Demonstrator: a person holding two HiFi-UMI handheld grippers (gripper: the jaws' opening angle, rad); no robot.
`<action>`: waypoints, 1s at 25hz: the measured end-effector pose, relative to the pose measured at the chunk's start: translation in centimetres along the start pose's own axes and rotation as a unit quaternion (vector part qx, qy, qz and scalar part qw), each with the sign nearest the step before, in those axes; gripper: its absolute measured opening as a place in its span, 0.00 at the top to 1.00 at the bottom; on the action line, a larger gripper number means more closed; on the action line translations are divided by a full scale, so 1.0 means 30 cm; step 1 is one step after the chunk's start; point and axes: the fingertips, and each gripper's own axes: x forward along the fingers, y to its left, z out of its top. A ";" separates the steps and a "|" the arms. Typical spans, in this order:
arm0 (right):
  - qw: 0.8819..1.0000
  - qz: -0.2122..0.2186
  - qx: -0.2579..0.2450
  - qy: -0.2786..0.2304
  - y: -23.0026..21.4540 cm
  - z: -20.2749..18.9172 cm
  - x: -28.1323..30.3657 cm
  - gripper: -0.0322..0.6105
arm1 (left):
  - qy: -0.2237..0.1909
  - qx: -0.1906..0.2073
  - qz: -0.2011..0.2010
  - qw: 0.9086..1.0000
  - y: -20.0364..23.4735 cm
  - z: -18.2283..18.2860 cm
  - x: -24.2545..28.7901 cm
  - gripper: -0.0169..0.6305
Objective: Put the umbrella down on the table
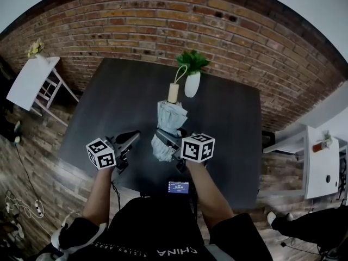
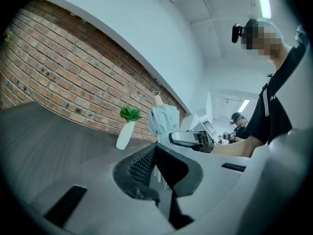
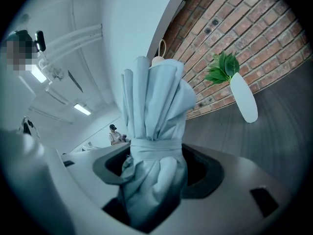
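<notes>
Our right tool (image 3: pixel 156 176) is clamped on the folded pale umbrella (image 3: pixel 155 106), held over the dark bench (image 1: pixel 109 107) with its handle toward the white vase (image 1: pixel 192 84), while our left tool (image 2: pixel 155 166) hangs beside it, jaws together and empty.

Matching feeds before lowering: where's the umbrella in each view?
Head view: umbrella at centre, just below the vase.
Left gripper view: umbrella at centre, right of the vase.
Right gripper view: umbrella at centre, clamped in the jaws, left of the vase.
Shared landmark: the vase.
</notes>
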 end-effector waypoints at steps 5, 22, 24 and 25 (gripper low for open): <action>0.998 0.009 -0.029 0.049 -0.024 -0.014 0.005 0.49 | 0.004 -0.001 0.011 1.000 -0.024 -0.013 0.033 0.97; 0.909 0.008 -0.273 0.316 -0.249 -0.169 0.297 0.49 | 0.006 -0.030 0.014 0.999 0.185 -0.061 0.001 0.97; 0.886 0.007 -0.312 0.343 -0.284 -0.178 0.339 0.49 | 0.009 -0.032 0.014 0.999 0.219 -0.063 -0.010 0.97; 0.875 0.007 -0.329 0.354 -0.299 -0.182 0.360 0.49 | 0.010 -0.033 0.014 0.999 0.235 -0.063 -0.015 0.97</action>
